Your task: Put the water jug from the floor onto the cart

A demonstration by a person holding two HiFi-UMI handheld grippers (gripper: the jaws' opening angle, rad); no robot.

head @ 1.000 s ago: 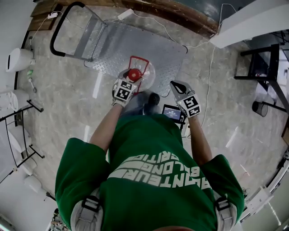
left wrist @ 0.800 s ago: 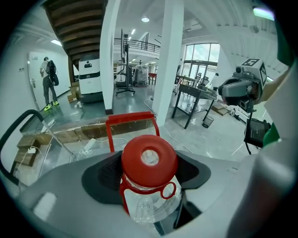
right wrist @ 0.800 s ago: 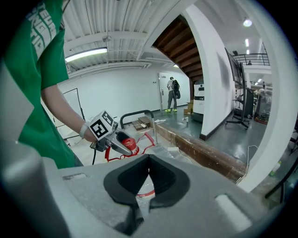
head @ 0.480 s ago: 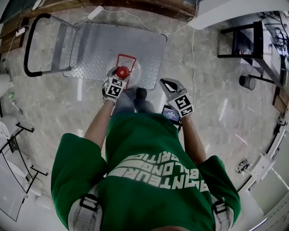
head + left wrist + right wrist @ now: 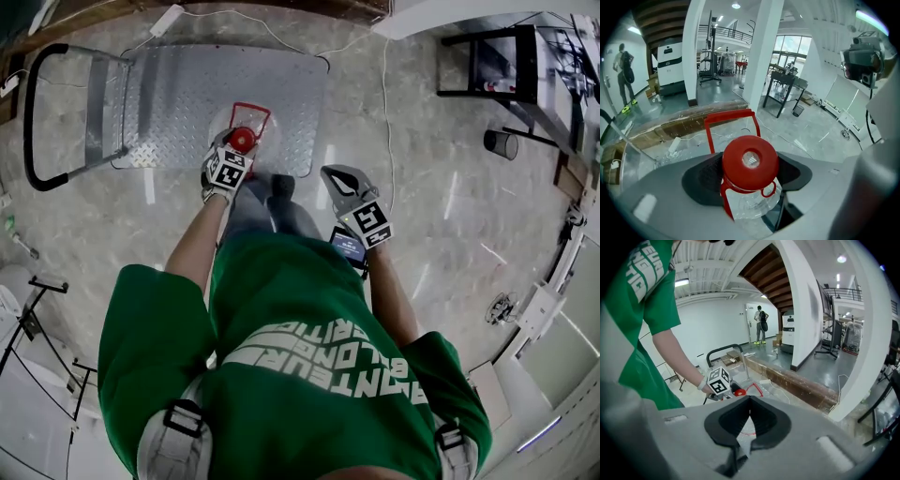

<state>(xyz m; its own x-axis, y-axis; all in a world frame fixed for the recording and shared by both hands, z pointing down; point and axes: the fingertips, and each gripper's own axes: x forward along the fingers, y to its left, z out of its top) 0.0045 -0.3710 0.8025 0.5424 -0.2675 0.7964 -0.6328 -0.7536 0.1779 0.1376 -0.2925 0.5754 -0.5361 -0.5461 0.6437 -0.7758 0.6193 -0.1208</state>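
Your left gripper [image 5: 230, 159] is clenched round the neck of the clear plastic water jug [image 5: 752, 204], just under its round red screw cap [image 5: 750, 161]. Both dark pads press in from either side. The grip looks chosen so that the wider cap sits above the jaws and cannot slide down through them. The jug's thin red carrying handle [image 5: 729, 119] stands up on the far side of the cap, and nothing holds it.

In the head view the jug is over the near edge of the flat grey checker-plate cart [image 5: 178, 89], whose black tubular push handle [image 5: 31, 122] rises at the left end. I cannot tell whether the jug's base rests on the plate or hangs just above it. Your left arm reaches almost straight down, probably to hold the load close to your body.

Your right gripper [image 5: 343, 183] hangs to the right over the pale marbled floor [image 5: 450, 234], apart from the jug. Its jaws are drawn together on nothing. It plays no part in the carry, though it faces the jug and could steady it.

A neck grip lets the body swing, so make sure the base sits flat and well in from the edge before you let go.
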